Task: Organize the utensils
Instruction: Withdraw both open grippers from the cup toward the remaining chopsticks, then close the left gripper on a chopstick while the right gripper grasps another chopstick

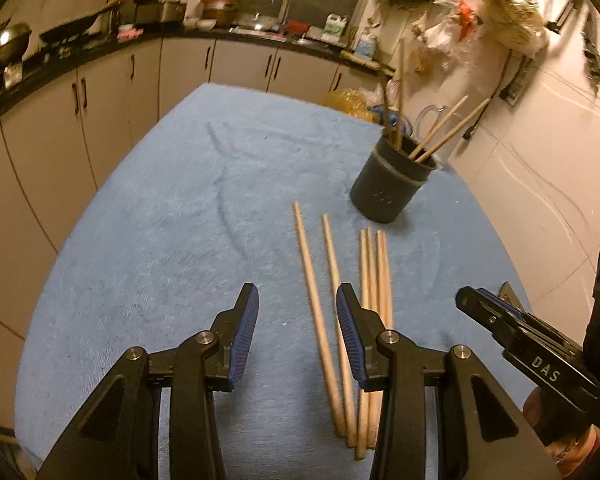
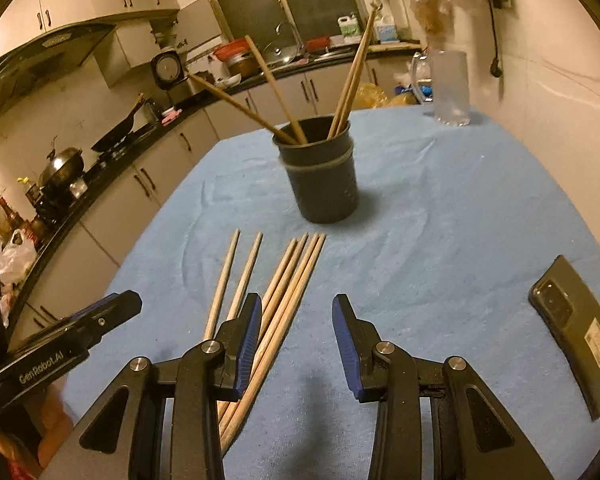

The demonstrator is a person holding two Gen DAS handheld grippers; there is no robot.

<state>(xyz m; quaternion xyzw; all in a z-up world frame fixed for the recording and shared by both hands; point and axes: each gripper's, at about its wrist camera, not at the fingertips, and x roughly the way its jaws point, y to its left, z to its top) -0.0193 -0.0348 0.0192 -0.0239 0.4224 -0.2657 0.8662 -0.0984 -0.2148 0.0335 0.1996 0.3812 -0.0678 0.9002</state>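
while the left wrist view looks down the counter (image 1: 140, 220) with its blue cloth, the left hand-held gripper (image 1: 297, 300) hangs with its jaws apart and empty, just above the near ends of six loose chopsticks (image 1: 320, 320). two lie a little apart on the left, four bunched on the right. the dark cup (image 1: 388, 188) stands beyond their tips, already holding several sticks. the right hand-held gripper (image 1: 484, 312) shows at the right edge; from here i cannot tell how its jaws stand.

from the right wrist view, the right hand-held gripper (image 2: 296, 316) is apart and empty too, its left finger over the bunched chopsticks (image 2: 292, 280). the cup (image 2: 324, 184) is straight ahead, a phone (image 2: 576, 328) lies to the right, and a clear jug (image 2: 450, 88) stands at the far edge.

the step in hand looks like picking the next stick; that calls for lowering over one, closing, then carrying it to the cup.
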